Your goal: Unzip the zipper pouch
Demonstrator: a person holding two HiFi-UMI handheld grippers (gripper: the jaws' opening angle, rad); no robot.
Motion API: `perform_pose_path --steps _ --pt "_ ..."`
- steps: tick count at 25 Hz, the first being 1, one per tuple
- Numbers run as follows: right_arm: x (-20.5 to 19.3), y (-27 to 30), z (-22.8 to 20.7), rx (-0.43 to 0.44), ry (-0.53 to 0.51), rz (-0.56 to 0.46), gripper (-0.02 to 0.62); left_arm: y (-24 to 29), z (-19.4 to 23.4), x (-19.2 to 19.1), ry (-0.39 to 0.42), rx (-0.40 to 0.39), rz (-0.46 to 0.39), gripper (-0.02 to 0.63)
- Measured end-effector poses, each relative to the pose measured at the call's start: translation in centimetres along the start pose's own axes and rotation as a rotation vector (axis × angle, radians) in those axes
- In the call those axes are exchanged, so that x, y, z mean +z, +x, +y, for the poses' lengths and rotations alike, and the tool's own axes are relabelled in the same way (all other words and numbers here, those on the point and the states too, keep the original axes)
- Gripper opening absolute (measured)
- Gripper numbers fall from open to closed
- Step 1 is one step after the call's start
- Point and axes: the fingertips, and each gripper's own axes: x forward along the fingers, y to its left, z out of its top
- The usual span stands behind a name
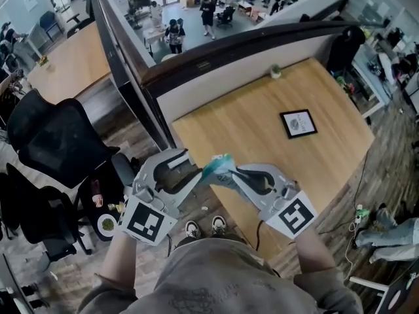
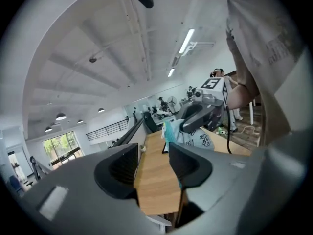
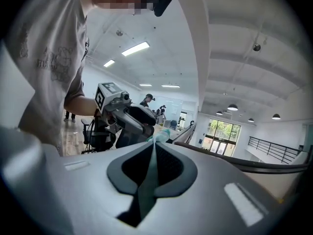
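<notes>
We hold both grippers up in front of the chest, over the near edge of the desk [image 1: 262, 120], with their tips turned in towards each other. The left forearm [image 1: 121, 260] comes up from the lower left and the right forearm [image 1: 315, 254] from the lower right. The elbows are spread, and each marker cube [image 1: 145, 221] faces up at us. Both tools point roughly level (the gripper views show more ceiling than desk).

The right gripper [image 3: 152, 155] is clamped tight. A thin teal fold of the pouch [image 3: 149, 177] runs straight down the seam between its pads, and the rest of the pouch sticks out past its tips. From above, the pouch [image 1: 219, 167] hangs in the air between the two tools, clear of the desk, with its pale printed body trailing under the right gripper [image 1: 234, 174].

The left gripper [image 2: 152, 155] has its jaws partly apart. Between its pads we see only bare desk. The pouch [image 2: 195, 138] sits just beyond its tips, off towards its right-hand jaw, with the teal edge close above that jaw's tip. We cannot tell whether they touch. The left gripper [image 1: 195, 174] is close beside the pouch's teal end.
</notes>
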Motion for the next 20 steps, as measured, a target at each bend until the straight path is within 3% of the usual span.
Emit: perform_pose_path --steps 5,9,20 --pt "0.7 -0.7 1.0 0.098 -0.049 -0.007 0.015 0.3 -2.1 1.3 0.078 -0.14 -0.034 0.151" --pt "1.0 -1.2 2.2 0.207 -0.153 -0.012 0.015 0.2 -3.7 0.9 0.096 -0.212 -0.019 0.14" --pt "1.2 -2.0 4.1 0.357 -0.177 -0.016 0.015 -0.9 -5.9 1.6 0.11 -0.343 -0.07 0.056"
